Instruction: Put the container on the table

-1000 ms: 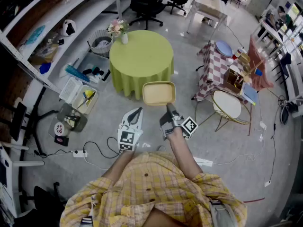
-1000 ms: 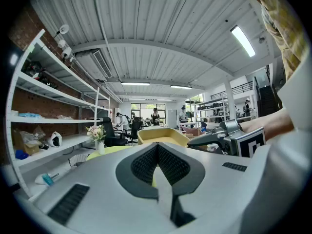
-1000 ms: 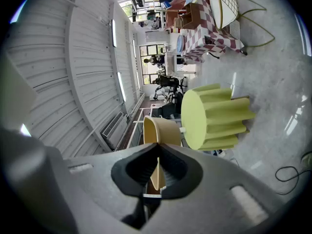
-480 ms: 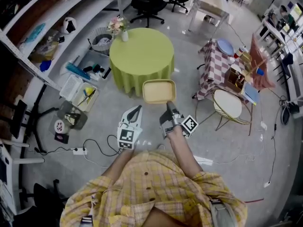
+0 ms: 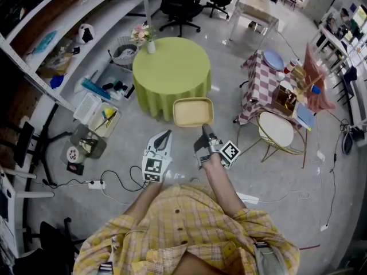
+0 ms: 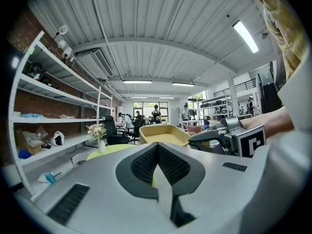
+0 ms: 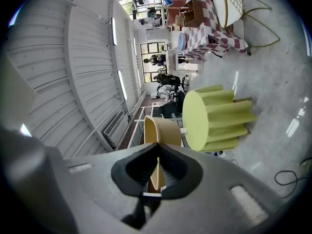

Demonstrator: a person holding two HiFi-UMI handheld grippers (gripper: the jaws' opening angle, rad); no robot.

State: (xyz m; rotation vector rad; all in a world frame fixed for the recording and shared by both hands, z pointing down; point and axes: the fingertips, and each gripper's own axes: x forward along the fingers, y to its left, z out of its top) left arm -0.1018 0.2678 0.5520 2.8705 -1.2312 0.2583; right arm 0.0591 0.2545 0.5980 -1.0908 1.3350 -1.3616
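Observation:
A pale yellow rectangular container [image 5: 192, 112] hangs in the air just in front of the round table with the green cloth [image 5: 171, 67]. My right gripper [image 5: 205, 133] is shut on the container's near rim; in the right gripper view the container's wall [image 7: 162, 133] runs between the jaws and the green table [image 7: 214, 117] lies beyond. My left gripper [image 5: 163, 138] is shut and holds nothing, low and left of the container. From the left gripper view the container [image 6: 163, 134] shows ahead, with the right gripper [image 6: 219, 136] beside it.
A small vase of flowers [image 5: 143, 36] stands at the table's far left edge. Bins and clutter [image 5: 98, 117] lie on the floor to the left under shelves. A checkered table [image 5: 265, 79] and a wire chair [image 5: 276, 129] stand right. A cable [image 5: 106, 182] crosses the floor.

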